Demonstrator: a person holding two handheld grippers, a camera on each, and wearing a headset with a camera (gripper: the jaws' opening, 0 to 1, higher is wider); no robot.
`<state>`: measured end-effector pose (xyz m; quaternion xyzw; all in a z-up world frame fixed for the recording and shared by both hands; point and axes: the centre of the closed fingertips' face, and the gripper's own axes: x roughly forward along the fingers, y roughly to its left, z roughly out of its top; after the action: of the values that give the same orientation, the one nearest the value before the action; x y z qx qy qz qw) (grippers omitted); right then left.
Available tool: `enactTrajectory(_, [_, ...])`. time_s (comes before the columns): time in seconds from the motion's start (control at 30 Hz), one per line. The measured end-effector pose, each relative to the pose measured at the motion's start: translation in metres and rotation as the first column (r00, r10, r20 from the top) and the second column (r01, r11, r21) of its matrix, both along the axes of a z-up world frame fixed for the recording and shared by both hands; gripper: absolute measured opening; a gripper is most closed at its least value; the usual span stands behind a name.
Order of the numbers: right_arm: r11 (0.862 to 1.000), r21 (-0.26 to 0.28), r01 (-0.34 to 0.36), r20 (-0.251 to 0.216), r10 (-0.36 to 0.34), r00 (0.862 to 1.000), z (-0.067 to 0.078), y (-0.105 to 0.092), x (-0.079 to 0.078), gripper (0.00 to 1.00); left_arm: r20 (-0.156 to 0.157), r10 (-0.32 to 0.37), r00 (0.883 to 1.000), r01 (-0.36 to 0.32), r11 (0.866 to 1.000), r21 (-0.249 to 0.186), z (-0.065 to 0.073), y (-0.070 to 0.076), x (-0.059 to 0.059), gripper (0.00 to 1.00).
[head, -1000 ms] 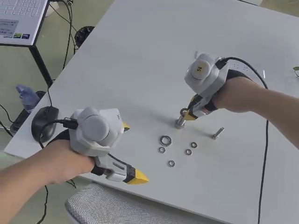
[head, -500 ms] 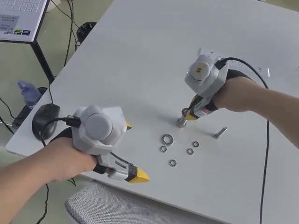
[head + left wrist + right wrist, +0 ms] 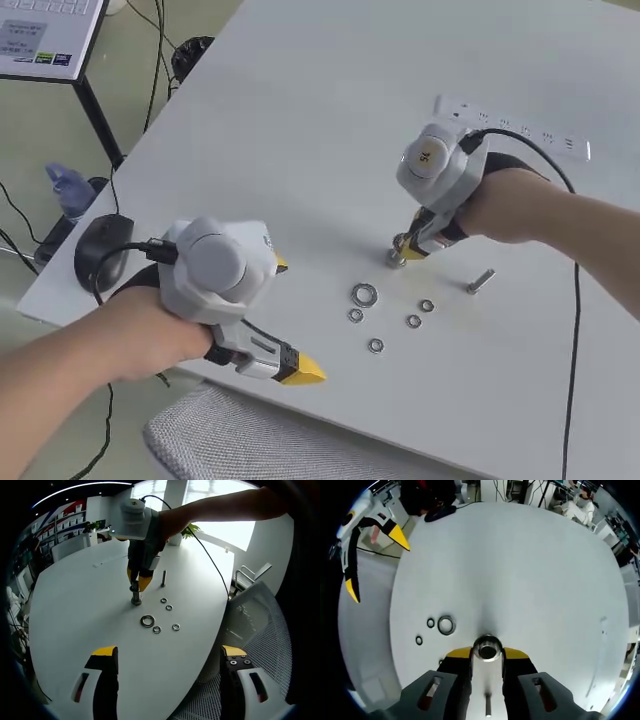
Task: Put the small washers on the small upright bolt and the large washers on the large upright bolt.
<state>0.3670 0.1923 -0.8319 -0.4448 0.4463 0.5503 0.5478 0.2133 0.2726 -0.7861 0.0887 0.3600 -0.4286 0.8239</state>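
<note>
Starting nearest the person, a grey mesh chair seat (image 3: 215,445) shows just below the white worktop's (image 3: 300,120) front edge. Over that edge the left gripper (image 3: 292,318) hangs released, its yellow-tipped jaws spread wide with nothing between them. In the left gripper view (image 3: 169,652) it points across the worktop at the scattered parts.

Beyond it lie the loose washers, all flat on the worktop. The large washer (image 3: 364,294) is closest to the bolts. One small washer (image 3: 355,316) lies just beside it, and another (image 3: 375,346) lies nearer the person. Two more small washers (image 3: 414,321) sit close together to the right.

Just past the large washer stands the large bolt (image 3: 396,259), upright on its head. The right gripper (image 3: 408,246) comes down over it, clenched on a gripped washer (image 3: 487,641). This ring sits right at the bolt's top, between the yellow tips. Whether it is already threaded over the bolt cannot be told.

Right of the large bolt, well apart from it, stands the small bolt (image 3: 481,281), with no washer on it. Farther back a white power strip (image 3: 520,130) lies on the worktop.
</note>
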Motion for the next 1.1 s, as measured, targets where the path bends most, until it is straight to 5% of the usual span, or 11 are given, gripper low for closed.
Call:
enactTrajectory(0.37, [1.000,-0.020,0.003,-0.005,-0.003,1.000,-0.023,0.001,0.003,0.22,-0.004,0.004,1.000,-0.004,1.000,0.000,-0.002,0.002,0.003,0.82])
enactTrajectory(1.1, [1.000,-0.031,-0.001,-0.002,0.001,1.000,-0.030,0.000,-0.001,0.22,-0.009,-0.003,1.000,0.003,1.000,-0.001,-0.006,0.000,0.005,0.80])
